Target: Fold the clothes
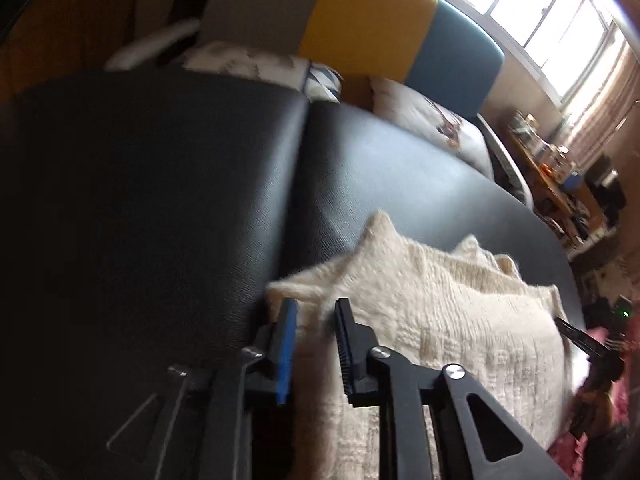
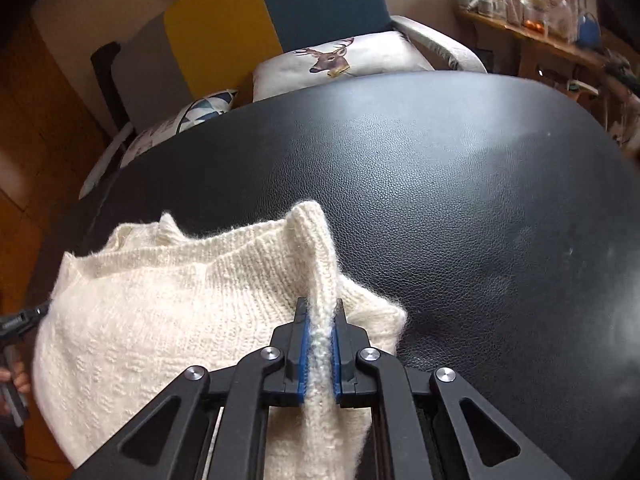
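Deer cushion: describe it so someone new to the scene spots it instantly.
Start at the big black leather surface; just behind its far edge stands a sofa with a yellow-and-blue back. The deer cushion leans there, white with a brown antlered stag's head, unlike the blue-triangle cushion on its left.

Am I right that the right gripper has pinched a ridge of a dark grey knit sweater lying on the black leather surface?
Not quite: the sweater is cream white, not dark grey, as the right wrist view shows. The right gripper has indeed pinched a ridge of it on the black leather surface.
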A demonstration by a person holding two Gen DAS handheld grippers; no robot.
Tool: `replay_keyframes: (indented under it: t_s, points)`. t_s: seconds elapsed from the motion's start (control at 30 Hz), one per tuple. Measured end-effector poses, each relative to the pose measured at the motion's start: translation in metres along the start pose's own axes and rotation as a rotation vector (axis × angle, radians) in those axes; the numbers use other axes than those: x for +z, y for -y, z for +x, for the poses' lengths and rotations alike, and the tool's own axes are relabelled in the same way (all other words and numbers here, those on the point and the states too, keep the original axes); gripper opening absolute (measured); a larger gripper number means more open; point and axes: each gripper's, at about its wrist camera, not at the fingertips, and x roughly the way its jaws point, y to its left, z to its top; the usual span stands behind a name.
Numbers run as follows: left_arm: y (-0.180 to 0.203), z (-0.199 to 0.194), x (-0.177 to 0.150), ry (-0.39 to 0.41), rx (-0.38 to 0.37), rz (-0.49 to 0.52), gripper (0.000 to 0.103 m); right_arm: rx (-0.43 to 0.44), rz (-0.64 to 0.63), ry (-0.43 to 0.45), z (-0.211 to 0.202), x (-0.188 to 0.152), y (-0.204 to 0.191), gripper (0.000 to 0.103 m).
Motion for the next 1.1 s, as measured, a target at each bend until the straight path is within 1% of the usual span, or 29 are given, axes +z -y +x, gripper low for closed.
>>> replay_keyframes:
  t_s: [0.03, 0.07, 0.1, 0.13, 0.17, 0.23, 0.27, 0.3, 0.33, 0.37, 0.4, 0.43, 0.5, 0.57, 0.6, 0.63, 0.67, 0.7, 0.73, 0.77, 0.8, 0.83, 0.87, 0.93, 0.97, 1.0, 1.03, 1.07, 1.1]
  points:
    - [0.004, -0.011, -0.002, 0.037, -0.009, 0.009, 0.018, -0.018, -0.011, 0.01, -0.003, 0.0, -0.004, 0.012]
    - [0.008, -0.021, -0.003, 0.061, -0.037, 0.018, 0.018, -0.048, -0.034, 0.026, -0.01, 0.0, -0.012, 0.018]
    - [0.012, -0.027, -0.005, 0.06, -0.086, 0.039, 0.02, -0.067, -0.06, 0.052, -0.019, -0.001, -0.02, 0.024]
    - [0.021, -0.03, -0.009, 0.049, -0.126, 0.074, 0.02, -0.045, -0.092, 0.083, -0.028, -0.001, -0.032, 0.035]
    - [0.031, -0.032, -0.014, 0.034, -0.16, 0.117, 0.02, -0.017, -0.125, 0.115, -0.037, 0.0, -0.043, 0.042]
    - [0.056, -0.03, -0.025, -0.003, -0.211, 0.23, 0.02, 0.043, -0.21, 0.13, -0.046, -0.002, -0.072, 0.075]
    - [0.069, -0.028, -0.029, -0.022, -0.233, 0.282, 0.02, 0.085, -0.25, 0.122, -0.047, -0.003, -0.086, 0.079]
    - [0.082, -0.024, -0.033, -0.04, -0.25, 0.326, 0.021, 0.122, -0.28, 0.101, -0.043, -0.004, -0.1, 0.08]
    - [0.095, -0.019, -0.036, -0.053, -0.255, 0.374, 0.021, 0.158, -0.308, 0.08, -0.04, -0.005, -0.114, 0.08]
    - [0.107, -0.014, -0.039, -0.058, -0.242, 0.426, 0.021, 0.168, -0.336, 0.057, -0.032, -0.006, -0.127, 0.08]
    - [0.119, -0.009, -0.04, -0.067, -0.232, 0.468, 0.021, 0.175, -0.364, 0.034, -0.024, -0.008, -0.14, 0.08]
    - [0.126, -0.002, -0.038, -0.087, -0.223, 0.488, 0.021, 0.16, -0.393, 0.009, -0.013, -0.01, -0.152, 0.08]
    - [0.136, 0.019, -0.031, -0.14, -0.203, 0.505, 0.021, 0.125, -0.429, -0.056, 0.01, -0.017, -0.166, 0.08]
    - [0.137, 0.036, -0.03, -0.183, -0.203, 0.496, 0.021, 0.105, -0.43, -0.099, 0.032, -0.02, -0.17, 0.076]
    - [0.136, 0.044, -0.031, -0.203, -0.207, 0.485, 0.021, 0.091, -0.434, -0.113, 0.04, -0.023, -0.171, 0.064]
    - [0.135, 0.049, -0.033, -0.214, -0.212, 0.479, 0.016, 0.093, -0.441, -0.105, 0.041, -0.026, -0.172, 0.056]
    - [0.135, 0.049, -0.037, -0.21, -0.218, 0.481, 0.011, 0.097, -0.448, -0.094, 0.041, -0.03, -0.174, 0.052]
    - [0.134, 0.047, -0.039, -0.203, -0.224, 0.477, 0.005, 0.091, -0.463, -0.079, 0.038, -0.033, -0.176, 0.041]
    - [0.132, 0.041, -0.041, -0.182, -0.228, 0.465, 0.003, 0.085, -0.48, -0.064, 0.035, -0.037, -0.179, 0.035]
    - [0.13, 0.034, -0.043, -0.153, -0.228, 0.45, 0.003, 0.065, -0.495, -0.043, 0.032, -0.039, -0.182, 0.016]
    - [0.129, 0.026, -0.042, -0.117, -0.235, 0.434, 0.003, 0.052, -0.507, -0.022, 0.027, -0.04, -0.185, 0.012]
    - [0.13, 0.017, -0.037, -0.066, -0.249, 0.417, 0.003, 0.039, -0.519, -0.002, 0.023, -0.041, -0.189, 0.008]
    - [0.129, 0.006, -0.034, -0.009, -0.249, 0.403, 0.003, 0.032, -0.524, 0.031, 0.016, -0.04, -0.192, 0.007]
    - [0.13, -0.006, -0.024, 0.097, -0.228, 0.38, 0.002, 0.013, -0.526, 0.101, 0.004, -0.038, -0.197, 0.007]
    - [0.131, -0.002, -0.02, 0.115, -0.203, 0.367, 0.003, -0.006, -0.519, 0.121, 0.005, -0.035, -0.198, 0.007]
    - [0.133, 0.009, -0.017, 0.111, -0.155, 0.361, 0.002, -0.026, -0.511, 0.138, 0.007, -0.033, -0.199, 0.007]
    - [0.134, 0.027, -0.015, 0.08, -0.107, 0.357, 0.002, -0.045, -0.504, 0.155, 0.009, -0.031, -0.199, 0.007]
    - [0.133, 0.047, -0.016, 0.018, -0.089, 0.359, 0.002, -0.056, -0.486, 0.136, 0.02, -0.032, -0.197, 0.007]
    - [0.132, 0.063, -0.018, -0.022, -0.079, 0.359, 0.003, -0.066, -0.467, 0.111, 0.033, -0.034, -0.194, 0.008]
